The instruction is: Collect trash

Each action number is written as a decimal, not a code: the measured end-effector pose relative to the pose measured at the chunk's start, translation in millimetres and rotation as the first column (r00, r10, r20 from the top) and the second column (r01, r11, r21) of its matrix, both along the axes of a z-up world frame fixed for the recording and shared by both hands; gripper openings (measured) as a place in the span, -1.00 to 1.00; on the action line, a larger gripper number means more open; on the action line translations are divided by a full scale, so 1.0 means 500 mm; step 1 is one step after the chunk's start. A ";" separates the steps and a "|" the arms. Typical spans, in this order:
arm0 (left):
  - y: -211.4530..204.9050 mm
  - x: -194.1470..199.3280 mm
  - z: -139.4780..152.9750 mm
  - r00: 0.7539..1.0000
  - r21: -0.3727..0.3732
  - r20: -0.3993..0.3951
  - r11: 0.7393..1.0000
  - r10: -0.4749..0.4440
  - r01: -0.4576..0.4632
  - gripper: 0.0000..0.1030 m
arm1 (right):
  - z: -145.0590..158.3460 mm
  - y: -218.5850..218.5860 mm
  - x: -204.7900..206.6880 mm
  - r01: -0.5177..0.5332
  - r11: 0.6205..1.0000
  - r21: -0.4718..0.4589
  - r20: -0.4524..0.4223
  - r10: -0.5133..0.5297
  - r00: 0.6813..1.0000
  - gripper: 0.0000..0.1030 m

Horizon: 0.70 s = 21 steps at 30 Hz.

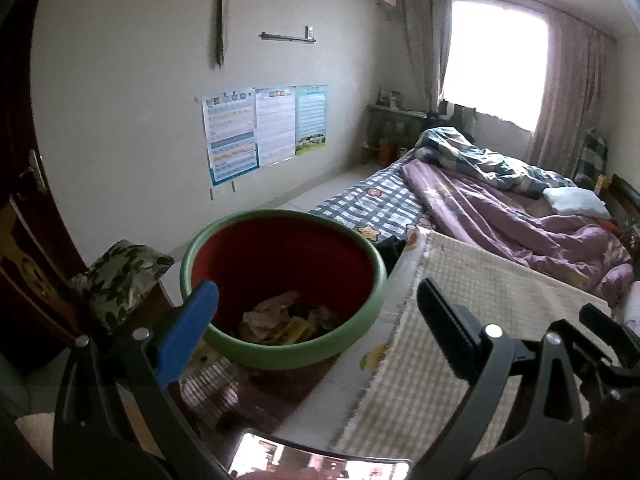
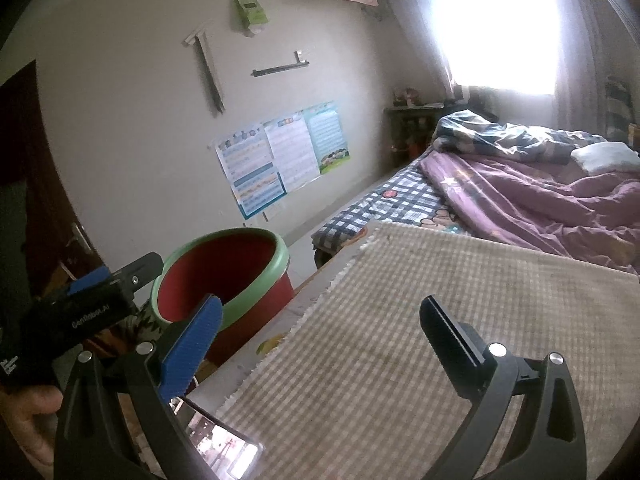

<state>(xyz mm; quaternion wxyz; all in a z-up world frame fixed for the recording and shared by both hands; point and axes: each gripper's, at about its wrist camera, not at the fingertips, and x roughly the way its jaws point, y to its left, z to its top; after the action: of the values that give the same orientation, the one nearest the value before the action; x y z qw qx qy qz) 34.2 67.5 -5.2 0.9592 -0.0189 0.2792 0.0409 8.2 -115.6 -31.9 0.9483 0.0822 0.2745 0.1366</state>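
A red bin with a green rim [image 1: 362,256] stands beside the table; crumpled paper and wrappers [image 1: 280,320] lie at its bottom. It also shows in the right wrist view [image 2: 276,244]. My left gripper [image 1: 316,312] is open and empty, hovering over the bin's near rim and the table edge. My right gripper [image 2: 320,328] is open and empty above the checked mat [image 2: 400,340]. The left gripper's body [image 2: 100,304] shows at the left of the right wrist view.
The beige checked mat [image 1: 460,320] covers the table. A phone with a lit screen [image 1: 320,460] lies at the near table edge, also in the right wrist view [image 2: 224,444]. A leaf-patterned cushion [image 1: 120,276] sits left of the bin. A bed with purple quilt [image 1: 520,208] lies beyond.
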 end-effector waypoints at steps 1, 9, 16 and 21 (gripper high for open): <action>-0.002 -0.002 0.003 1.000 0.001 0.003 1.000 -0.005 0.005 0.89 | 0.000 -0.004 -0.001 0.003 1.000 -0.001 0.001 -0.003 1.000 0.86; -0.043 0.001 0.021 0.998 -0.003 0.016 0.998 -0.058 0.058 0.89 | 0.008 -0.039 -0.015 0.047 0.999 0.007 0.005 -0.047 0.999 0.86; -0.070 0.007 0.021 0.996 -0.012 0.014 0.996 -0.091 0.091 0.89 | 0.008 -0.057 -0.023 0.069 0.998 -0.013 0.008 -0.069 0.998 0.86; -0.088 0.010 0.019 0.992 -0.010 0.010 0.992 -0.122 0.122 0.89 | 0.004 -0.074 -0.029 0.090 0.996 -0.003 -0.008 -0.090 0.996 0.86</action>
<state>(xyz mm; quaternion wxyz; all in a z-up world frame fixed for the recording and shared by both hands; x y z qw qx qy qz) 39.2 23.7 4.5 0.9611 -0.0070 0.2755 -0.0193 -6.3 -152.6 -30.1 0.9525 0.0938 0.2743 0.0930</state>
